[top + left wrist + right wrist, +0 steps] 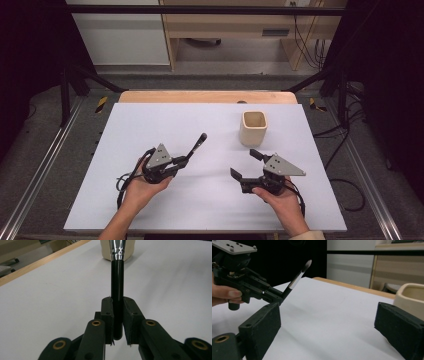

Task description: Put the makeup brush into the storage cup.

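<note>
Left gripper point(186, 161) fingers clamped on brush point(197, 145), lifted off table point(150, 125). Right gripper point(245, 165) fingers wide open, empty. Cup point(254, 128) drop-in still pending.

Cup point(254, 128) on the table point(150, 120) toward its far right, brush point(196, 146) raised left of the cup, left gripper point(186, 161) at its near end, right gripper point(246, 164) in front of the cup

Left gripper point(186, 161) jaws clamped tight; right gripper point(246, 164) jaws spread wide.
</note>
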A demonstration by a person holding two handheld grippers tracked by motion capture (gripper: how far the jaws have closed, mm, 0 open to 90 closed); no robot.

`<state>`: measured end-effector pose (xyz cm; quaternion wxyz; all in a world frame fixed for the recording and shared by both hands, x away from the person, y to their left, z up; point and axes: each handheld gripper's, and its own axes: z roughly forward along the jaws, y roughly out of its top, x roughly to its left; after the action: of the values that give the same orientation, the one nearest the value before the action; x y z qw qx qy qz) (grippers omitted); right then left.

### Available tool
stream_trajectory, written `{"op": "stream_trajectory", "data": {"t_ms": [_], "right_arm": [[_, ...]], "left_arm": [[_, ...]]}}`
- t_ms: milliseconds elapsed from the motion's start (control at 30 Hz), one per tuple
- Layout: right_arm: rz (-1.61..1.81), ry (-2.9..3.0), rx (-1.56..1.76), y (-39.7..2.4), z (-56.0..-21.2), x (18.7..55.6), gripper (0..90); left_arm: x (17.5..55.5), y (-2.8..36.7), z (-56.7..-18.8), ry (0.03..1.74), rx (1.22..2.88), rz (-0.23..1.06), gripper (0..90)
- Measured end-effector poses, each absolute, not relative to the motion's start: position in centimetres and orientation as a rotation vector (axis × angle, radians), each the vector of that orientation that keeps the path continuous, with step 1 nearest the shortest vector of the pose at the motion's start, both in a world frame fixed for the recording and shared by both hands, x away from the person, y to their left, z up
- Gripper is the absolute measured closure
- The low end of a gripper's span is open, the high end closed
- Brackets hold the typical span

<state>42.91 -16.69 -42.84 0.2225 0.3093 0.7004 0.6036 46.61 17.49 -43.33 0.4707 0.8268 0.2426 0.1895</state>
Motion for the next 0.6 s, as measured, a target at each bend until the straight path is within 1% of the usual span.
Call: {"op": "stream_trajectory", "data": {"t_ms": [233,367,400,433,467,500,600], "right_arm": [[1.746,1.950,0.902,-15.3,-42.1,44.4,12.0],[1.778,1.949,0.924,-15.0,-42.1,44.1,17.5],[1.778,1.949,0.924,-15.0,-42.1,44.1,17.5],[1.796,1.947,0.926,-14.8,-42.2,43.9,22.1],[1.796,1.947,0.926,-14.8,-42.2,43.9,22.1],[1.802,1.963,0.917,-14.5,-42.3,43.7,25.9],[1.811,1.985,0.904,-14.0,-42.6,43.6,30.8]], "left_arm": [[45.8,16.7,-44.1,0.592,1.982,0.458,79.1],[45.3,16.0,-44.3,0.590,1.954,0.448,79.2],[45.1,15.7,-44.4,0.586,1.953,0.444,79.2],[44.8,15.2,-44.5,0.571,1.962,0.446,79.1],[44.8,15.2,-44.5,0.571,1.962,0.446,79.2],[44.5,14.8,-44.6,0.560,1.961,0.440,79.2],[44.2,14.3,-44.8,0.548,1.962,0.436,79.2]]}}
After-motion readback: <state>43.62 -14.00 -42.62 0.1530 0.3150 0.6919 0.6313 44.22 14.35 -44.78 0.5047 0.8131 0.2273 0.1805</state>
